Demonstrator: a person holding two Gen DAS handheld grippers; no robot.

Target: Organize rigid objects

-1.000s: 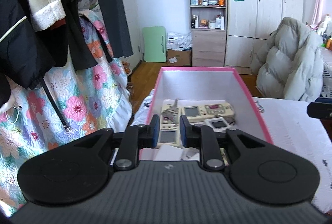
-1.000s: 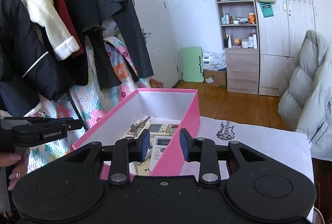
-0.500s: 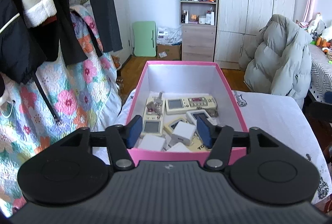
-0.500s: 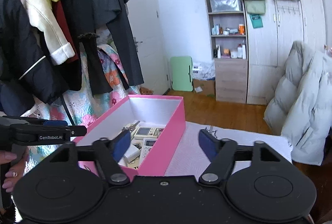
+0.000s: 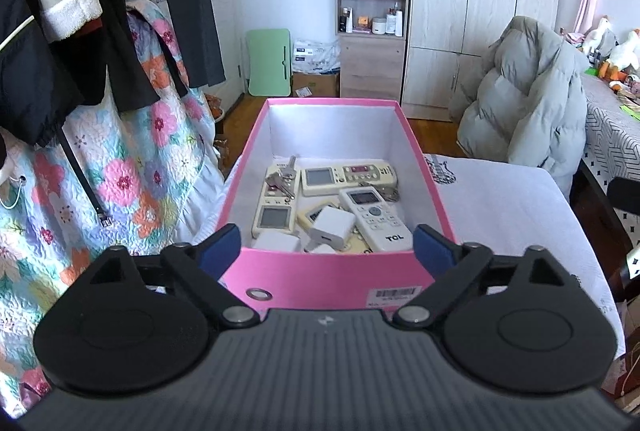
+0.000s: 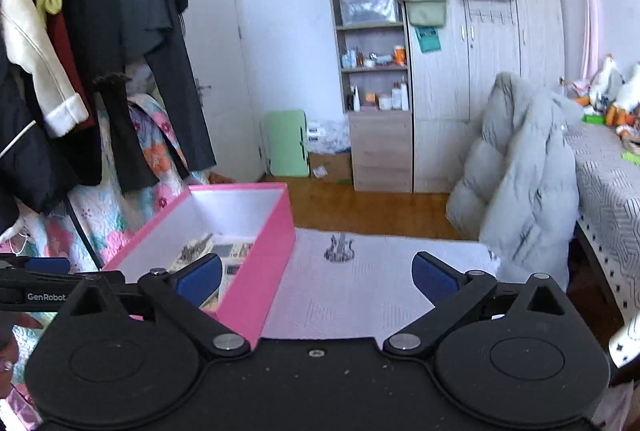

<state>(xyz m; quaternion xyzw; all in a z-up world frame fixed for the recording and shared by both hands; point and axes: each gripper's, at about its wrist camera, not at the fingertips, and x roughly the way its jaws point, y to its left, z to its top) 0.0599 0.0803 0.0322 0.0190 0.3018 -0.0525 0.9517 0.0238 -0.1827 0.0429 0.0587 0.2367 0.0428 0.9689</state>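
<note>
A pink box [image 5: 334, 273] with a white inside stands on the white-clothed table [image 5: 508, 199]. It holds several remote controls [image 5: 374, 217], white chargers [image 5: 330, 225] and a bunch of keys [image 5: 285, 178]. My left gripper [image 5: 327, 246] is open and empty, held back in front of the box's near wall. My right gripper [image 6: 318, 275] is open and empty, above the table to the right of the box [image 6: 264, 267]. The left gripper's side [image 6: 44, 293] shows at the left of the right wrist view.
A clothes rack with coats [image 5: 60, 23] and a floral quilt [image 5: 120, 167] stands left of the table. A grey puffer jacket [image 5: 524, 99] hangs over a chair at the right. A shelf unit and wardrobe [image 5: 460, 11] line the far wall.
Both grippers have opened wide and pulled back from the box. The box's contents lie where they were.
</note>
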